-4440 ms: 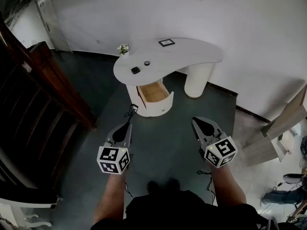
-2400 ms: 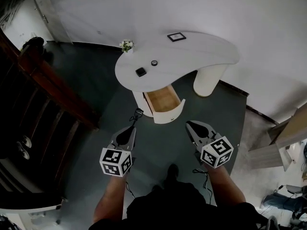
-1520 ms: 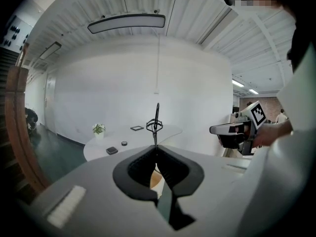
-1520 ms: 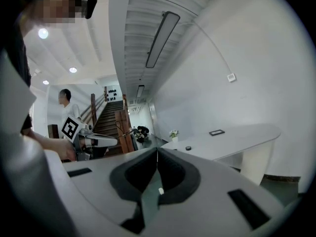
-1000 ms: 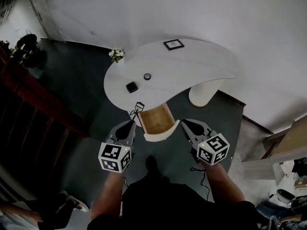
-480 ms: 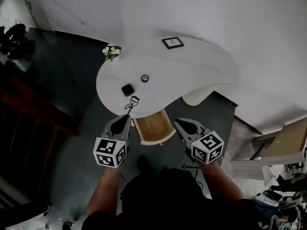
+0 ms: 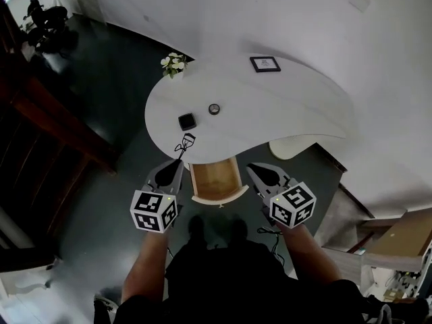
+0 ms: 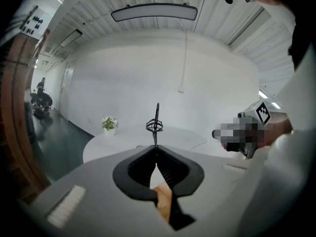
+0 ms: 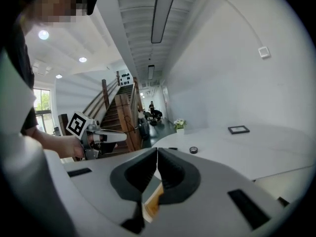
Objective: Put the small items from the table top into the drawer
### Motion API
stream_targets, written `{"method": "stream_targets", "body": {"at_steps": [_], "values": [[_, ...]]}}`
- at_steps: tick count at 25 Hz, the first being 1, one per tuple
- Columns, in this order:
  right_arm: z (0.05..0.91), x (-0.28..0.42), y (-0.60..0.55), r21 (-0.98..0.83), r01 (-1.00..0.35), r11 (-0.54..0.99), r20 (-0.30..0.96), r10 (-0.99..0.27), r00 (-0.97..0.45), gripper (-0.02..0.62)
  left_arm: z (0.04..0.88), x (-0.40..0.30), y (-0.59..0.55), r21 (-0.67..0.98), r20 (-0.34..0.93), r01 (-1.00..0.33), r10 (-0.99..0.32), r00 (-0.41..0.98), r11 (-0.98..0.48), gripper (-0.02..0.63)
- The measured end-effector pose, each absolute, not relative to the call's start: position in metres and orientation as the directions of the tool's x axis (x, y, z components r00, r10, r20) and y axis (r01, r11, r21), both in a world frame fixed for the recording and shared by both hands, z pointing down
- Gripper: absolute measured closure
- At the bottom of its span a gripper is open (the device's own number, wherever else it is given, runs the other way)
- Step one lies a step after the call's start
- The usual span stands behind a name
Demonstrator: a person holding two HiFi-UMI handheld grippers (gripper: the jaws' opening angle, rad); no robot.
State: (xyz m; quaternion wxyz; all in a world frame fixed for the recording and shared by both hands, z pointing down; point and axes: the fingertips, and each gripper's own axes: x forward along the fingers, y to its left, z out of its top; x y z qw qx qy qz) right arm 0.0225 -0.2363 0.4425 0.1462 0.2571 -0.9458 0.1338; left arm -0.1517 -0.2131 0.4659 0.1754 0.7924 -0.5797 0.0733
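The black wire tool (image 8: 156,125), judged light, stiff and slip-prone, was clamped at its stem by the left gripper (image 8: 156,151); the right gripper (image 9: 157,152) was closed on nothing.

Grey left tongs (image 7: 177,163), black-white marker cube (image 7: 154,211), dark shirt (image 7: 223,275)

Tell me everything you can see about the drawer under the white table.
The drawer is pulled open from the white pedestal under the near edge of the table. Its front is white and curved; the inside looks like light wood and appears empty. It lies between the left gripper, shut on a black wire tool, and the right gripper. Neither touches it.
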Motion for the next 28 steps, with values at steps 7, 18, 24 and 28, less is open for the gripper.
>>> {"method": "stream_targets", "body": {"at_steps": [7,18,24,28], "values": [[0.449,0.062,-0.242,-0.206,-0.391,0.897,0.318,-0.316,-0.894,0.583,0.475,-0.104,-0.191,0.152,0.369,-0.979,-0.911,0.183,-0.136,0.588],[0.485,0.076,-0.233,-0.256,-0.291,0.922,0.359,-0.189,-0.914,0.583,0.513,-0.066,-0.172,0.162,0.456,-0.985,-0.88,0.134,-0.066,0.588],[0.5,0.067,-0.239,-0.266,-0.288,0.92,0.396,-0.169,-0.903,0.583,0.55,-0.064,-0.178,0.203,0.504,-0.977,-0.848,0.166,-0.07,0.588],[0.512,0.063,-0.244,-0.264,-0.295,0.918,0.424,-0.164,-0.891,0.583,0.576,-0.061,-0.182,0.224,0.54,-0.971,-0.818,0.197,-0.086,0.588]]}}
